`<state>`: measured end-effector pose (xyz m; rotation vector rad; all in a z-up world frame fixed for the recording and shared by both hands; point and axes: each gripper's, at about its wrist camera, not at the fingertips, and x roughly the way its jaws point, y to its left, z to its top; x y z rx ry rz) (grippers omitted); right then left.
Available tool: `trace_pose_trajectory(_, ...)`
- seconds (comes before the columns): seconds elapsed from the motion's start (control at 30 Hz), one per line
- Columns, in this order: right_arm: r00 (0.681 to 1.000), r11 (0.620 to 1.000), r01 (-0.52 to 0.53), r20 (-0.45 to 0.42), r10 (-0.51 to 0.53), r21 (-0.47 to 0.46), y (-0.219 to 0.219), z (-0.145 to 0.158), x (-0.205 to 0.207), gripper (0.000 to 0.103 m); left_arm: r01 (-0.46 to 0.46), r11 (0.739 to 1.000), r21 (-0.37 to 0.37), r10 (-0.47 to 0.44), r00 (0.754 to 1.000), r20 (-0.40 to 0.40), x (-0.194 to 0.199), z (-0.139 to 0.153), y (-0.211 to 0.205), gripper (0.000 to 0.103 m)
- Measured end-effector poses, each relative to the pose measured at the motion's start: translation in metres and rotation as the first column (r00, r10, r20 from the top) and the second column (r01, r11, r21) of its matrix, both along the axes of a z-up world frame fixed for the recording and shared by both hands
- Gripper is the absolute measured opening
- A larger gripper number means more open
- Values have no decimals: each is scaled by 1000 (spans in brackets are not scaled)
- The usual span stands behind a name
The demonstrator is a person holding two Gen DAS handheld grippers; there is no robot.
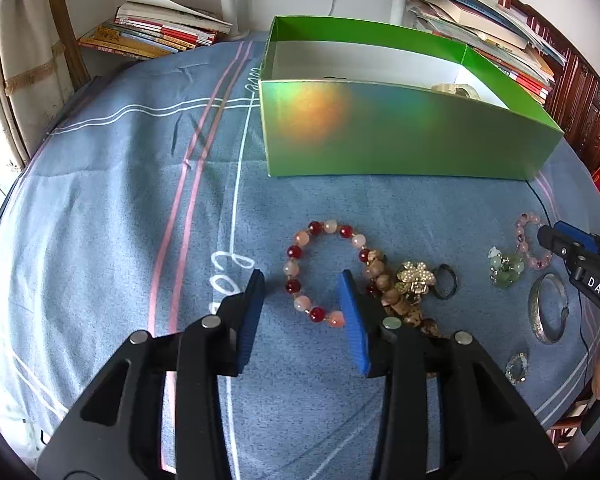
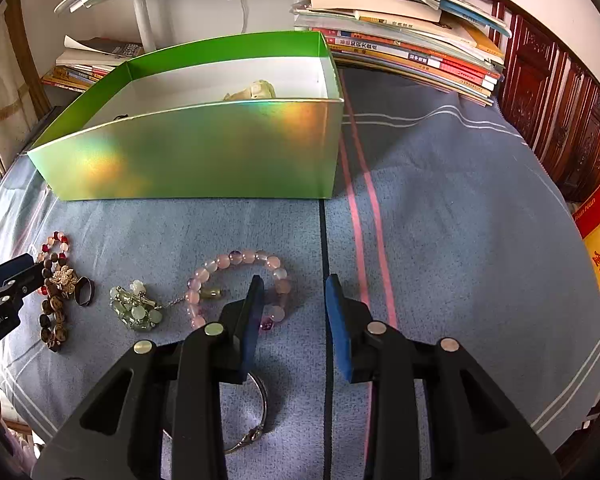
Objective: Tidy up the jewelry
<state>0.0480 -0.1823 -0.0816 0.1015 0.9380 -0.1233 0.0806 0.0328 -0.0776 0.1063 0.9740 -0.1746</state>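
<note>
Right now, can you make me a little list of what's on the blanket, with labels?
box: green box, open top, something pale already inside
red and pink bead bracelet: on the blue cloth, between the open left claw fingers
pale pink bead bracelet: just left of the open right claw
silver bangle: flat on the cloth
black ring: beside a gold flower brooch

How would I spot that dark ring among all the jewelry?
Start at the shiny green cardboard box on the blue cloth. In front of it, beside the gold pearl flower brooch, lies the plain dark band ring, the only unbeaded black hoop.
</note>
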Motion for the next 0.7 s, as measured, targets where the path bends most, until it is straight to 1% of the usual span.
trace_pose_trajectory(0.43,1000,1000,7,2,-7,-12,3,0,-2,34,-1,1000,5,1,1000,7,-1,-1,-1,42)
trace_pose_trajectory(0.5,1000,1000,9,3,-8,-13,3,1,-2,36,0,1000,6,0,1000,6,-1,-1,-1,43)
trace_pose_trajectory(0.57,1000,1000,15,3,-15,-16,1,0,-2,40,0,1000,6,0,1000,7,-1,-1,-1,45)
trace_pose_trajectory(0.7,1000,1000,13,9,-13,-11,0,0,-3,41,-10,1000,12,10,1000,12,-1,-1,-1,46)
